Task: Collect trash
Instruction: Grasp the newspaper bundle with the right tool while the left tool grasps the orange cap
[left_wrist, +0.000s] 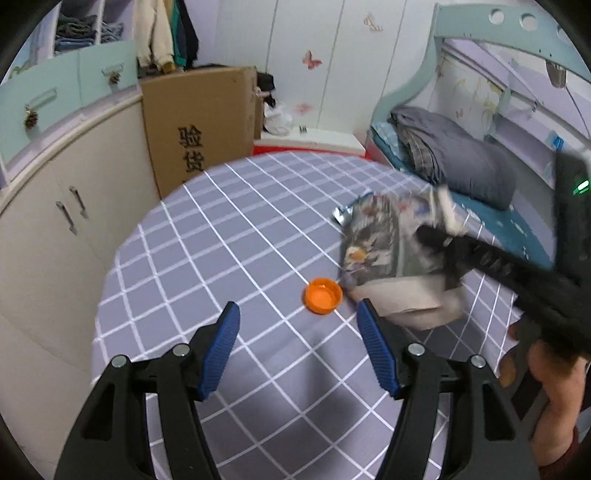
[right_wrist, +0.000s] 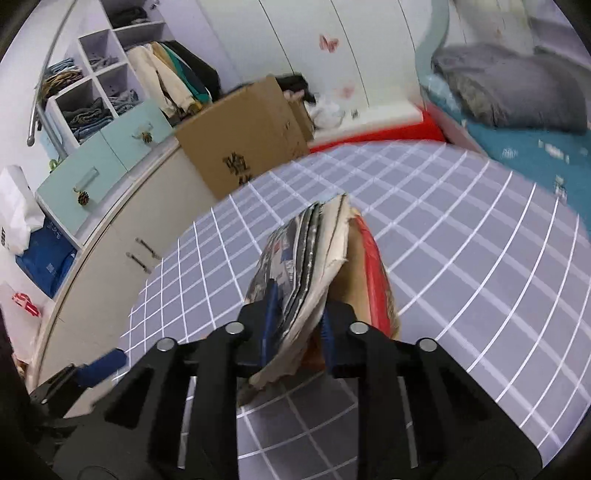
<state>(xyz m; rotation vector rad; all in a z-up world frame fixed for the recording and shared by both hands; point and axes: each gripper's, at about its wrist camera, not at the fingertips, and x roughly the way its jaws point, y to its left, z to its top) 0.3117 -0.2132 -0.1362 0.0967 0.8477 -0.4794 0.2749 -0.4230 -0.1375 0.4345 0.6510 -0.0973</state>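
My right gripper (right_wrist: 295, 325) was clamped on a bunch of flat trash: a crinkled silvery printed foil wrapper (right_wrist: 291, 254), a torn beige sheet of paper (right_wrist: 332, 251) and, on the right of the bunch, a red-and-tan packet (right_wrist: 373, 269), all pinched edge-on between the blue pads in the lower middle of the right wrist view. In the left wrist view that same bunch (left_wrist: 384, 236) sat at centre right, with my right hand (left_wrist: 546, 387) at the lower right edge. Whether it had lifted clear of the grey checked tablecloth (left_wrist: 229, 236) or was touching it, I could not tell; the frame was blurred there.

My left gripper (left_wrist: 297, 343) stood spread, nothing between its blue fingers (left_wrist: 221, 339), hovering at the bottom of the frame with the small round orange plastic bottle cap (left_wrist: 323, 295) just beyond its tips, lying open side up on the cloth.

I judged the job partly done: the wrapper bunch was gathered in one grip, the cap not yet picked up, and nothing binned. No bin showed in either view.

Count: one cap, one foil wrapper, at least one paper sheet, one red packet.
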